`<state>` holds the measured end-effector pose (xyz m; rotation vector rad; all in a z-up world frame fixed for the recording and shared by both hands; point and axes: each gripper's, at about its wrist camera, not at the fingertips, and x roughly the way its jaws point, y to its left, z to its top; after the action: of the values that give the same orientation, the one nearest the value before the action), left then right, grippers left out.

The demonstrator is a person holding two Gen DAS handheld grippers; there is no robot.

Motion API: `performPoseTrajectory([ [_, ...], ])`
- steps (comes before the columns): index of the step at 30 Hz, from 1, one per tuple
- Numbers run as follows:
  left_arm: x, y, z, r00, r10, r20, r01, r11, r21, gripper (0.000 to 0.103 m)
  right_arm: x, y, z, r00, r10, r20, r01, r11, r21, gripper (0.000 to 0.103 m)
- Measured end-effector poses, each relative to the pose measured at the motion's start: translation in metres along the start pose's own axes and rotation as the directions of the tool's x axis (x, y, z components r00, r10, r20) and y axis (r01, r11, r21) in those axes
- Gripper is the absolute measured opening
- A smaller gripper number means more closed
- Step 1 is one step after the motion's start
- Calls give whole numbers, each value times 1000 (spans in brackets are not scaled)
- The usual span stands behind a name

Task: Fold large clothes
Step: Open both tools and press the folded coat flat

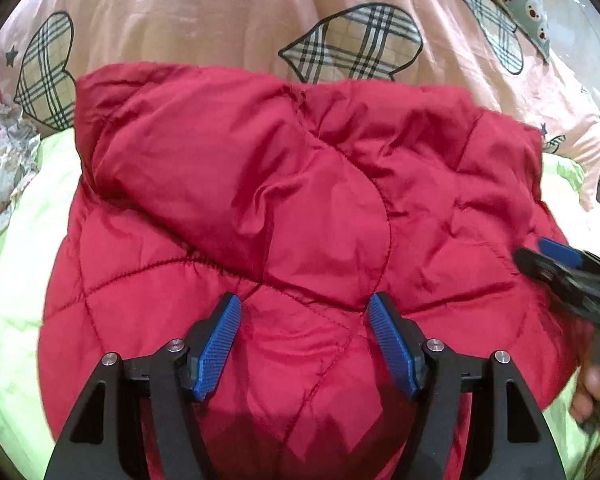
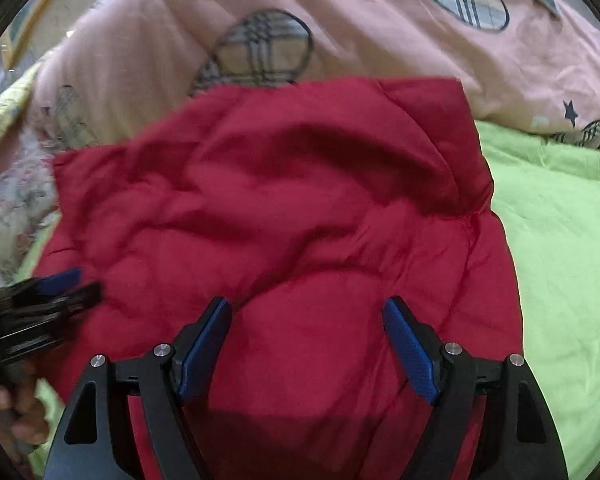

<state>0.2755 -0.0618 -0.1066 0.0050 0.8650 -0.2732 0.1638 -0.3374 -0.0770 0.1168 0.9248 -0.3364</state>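
Note:
A red quilted jacket lies folded into a puffy bundle on the bed. My left gripper hovers over its near edge, open, its blue pads apart with only the jacket's surface below them. At the jacket's right edge the right gripper comes in from the side. The right wrist view shows the same jacket, blurred, under my right gripper, which stands wide open and grips nothing. The left gripper shows at the jacket's left edge there.
The jacket rests on a lime-green sheet. Behind it is a bunched pink quilt with plaid heart patches. A floral cover lies at the left. A person's hand holds the right gripper's handle.

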Motion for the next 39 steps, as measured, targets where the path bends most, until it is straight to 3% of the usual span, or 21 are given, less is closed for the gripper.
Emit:
performPoseTrajectory([
  [2, -16, 11, 2, 999, -15, 35, 16, 1000, -22, 59, 13, -11, 7, 1000, 7, -21, -7, 999, 35, 80],
  [5, -26, 36, 5, 997, 28, 69, -22, 996, -84, 57, 24, -26, 19, 999, 26, -35, -22, 993, 115, 81],
  [8, -5, 58, 10, 999, 35, 7, -34, 989, -142, 52, 31, -27, 22, 999, 20, -43, -15, 992, 128, 81],
  [11, 16, 62, 15, 999, 34, -20, -37, 990, -139, 54, 36, -25, 21, 999, 16, -35, -11, 992, 125, 82],
  [17, 38, 70, 25, 1000, 5, -24, -9, 989, -150, 54, 43, -24, 22, 1000, 27, -13, -25, 989, 143, 84],
  [24, 34, 72, 25, 999, 0, -38, -6, 988, -153, 54, 34, -27, 18, 999, 34, -6, -32, 988, 149, 84],
  [29, 19, 76, 27, 999, -42, -29, 37, 987, -159, 64, 7, -30, 17, 998, 62, 17, -64, 980, 188, 84],
  [35, -10, 66, 20, 1000, -22, -2, 21, 994, -112, 74, -29, -29, 10, 996, 68, 51, -77, 981, 181, 85],
  [39, -35, 74, 10, 999, -40, 18, 42, 989, -142, 80, -40, -42, 2, 997, 56, 44, -64, 976, 208, 85],
])
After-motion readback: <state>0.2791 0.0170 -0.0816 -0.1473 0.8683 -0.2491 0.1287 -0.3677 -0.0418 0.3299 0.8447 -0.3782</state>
